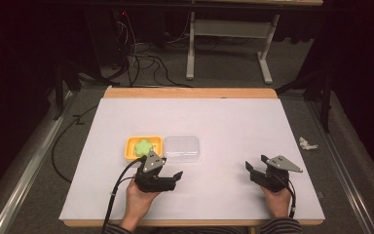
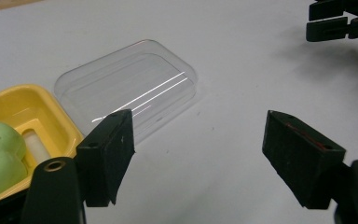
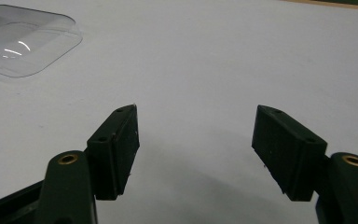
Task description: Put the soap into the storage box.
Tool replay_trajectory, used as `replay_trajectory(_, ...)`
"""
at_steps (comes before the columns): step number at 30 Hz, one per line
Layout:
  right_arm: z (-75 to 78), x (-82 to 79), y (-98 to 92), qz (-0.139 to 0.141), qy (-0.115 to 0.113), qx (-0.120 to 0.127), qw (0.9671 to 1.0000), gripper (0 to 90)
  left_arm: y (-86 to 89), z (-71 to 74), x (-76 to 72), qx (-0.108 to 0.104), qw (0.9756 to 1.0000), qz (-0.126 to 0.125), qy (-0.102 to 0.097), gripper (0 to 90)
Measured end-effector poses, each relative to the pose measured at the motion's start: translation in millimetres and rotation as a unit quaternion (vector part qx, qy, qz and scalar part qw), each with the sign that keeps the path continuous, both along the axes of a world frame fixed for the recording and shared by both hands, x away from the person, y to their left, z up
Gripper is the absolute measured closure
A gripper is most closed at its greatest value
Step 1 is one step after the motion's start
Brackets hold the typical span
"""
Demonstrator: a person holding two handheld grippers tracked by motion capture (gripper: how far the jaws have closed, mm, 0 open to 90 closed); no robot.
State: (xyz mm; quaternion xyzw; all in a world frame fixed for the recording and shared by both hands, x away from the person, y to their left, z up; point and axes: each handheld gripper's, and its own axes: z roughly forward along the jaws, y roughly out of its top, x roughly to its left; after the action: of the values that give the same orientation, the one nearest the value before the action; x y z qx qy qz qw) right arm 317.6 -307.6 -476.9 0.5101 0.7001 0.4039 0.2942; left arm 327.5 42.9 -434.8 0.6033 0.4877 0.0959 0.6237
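A yellow tray (image 1: 131, 143) holding a pale green lump (image 1: 143, 146) sits left of centre on the white table. A clear plastic lid (image 1: 181, 147) lies flat right beside it. My left gripper (image 1: 174, 176) hovers just in front of both, open, with nothing between its jaws. In the left gripper view the clear lid (image 2: 130, 88) lies ahead, and the yellow tray (image 2: 25, 109) with the green lump (image 2: 0, 156) is at the left. My right gripper (image 1: 256, 167) is open near the front right; its view shows bare table and the lid (image 3: 25, 42) far left.
The white table sheet (image 1: 233, 122) has a wooden edge (image 1: 190, 92) at the back. A crumpled white scrap (image 1: 307, 144) lies on the floor right of the table. Cables and a table frame (image 1: 229, 44) stand beyond. The other gripper (image 2: 342, 23) shows top right in the left gripper view.
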Motion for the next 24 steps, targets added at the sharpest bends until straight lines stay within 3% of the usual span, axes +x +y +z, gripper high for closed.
replay_trajectory(12,0.0,-0.1,0.3,0.000,0.000,0.000,1.0000,32.3,-2.1,-11.8,7.6,0.006,0.9999,0.013,0.009,25.4)
replay_trajectory(20,0.0,-0.2,0.6,0.000,0.001,0.000,1.0000,32.2,-2.2,-21.2,14.8,0.032,0.9992,0.022,0.004,25.4)
replay_trajectory(24,0.0,-0.1,0.4,0.001,-0.001,0.000,1.0000,32.2,-0.6,-22.9,16.8,0.028,0.9992,0.027,0.006,25.4)
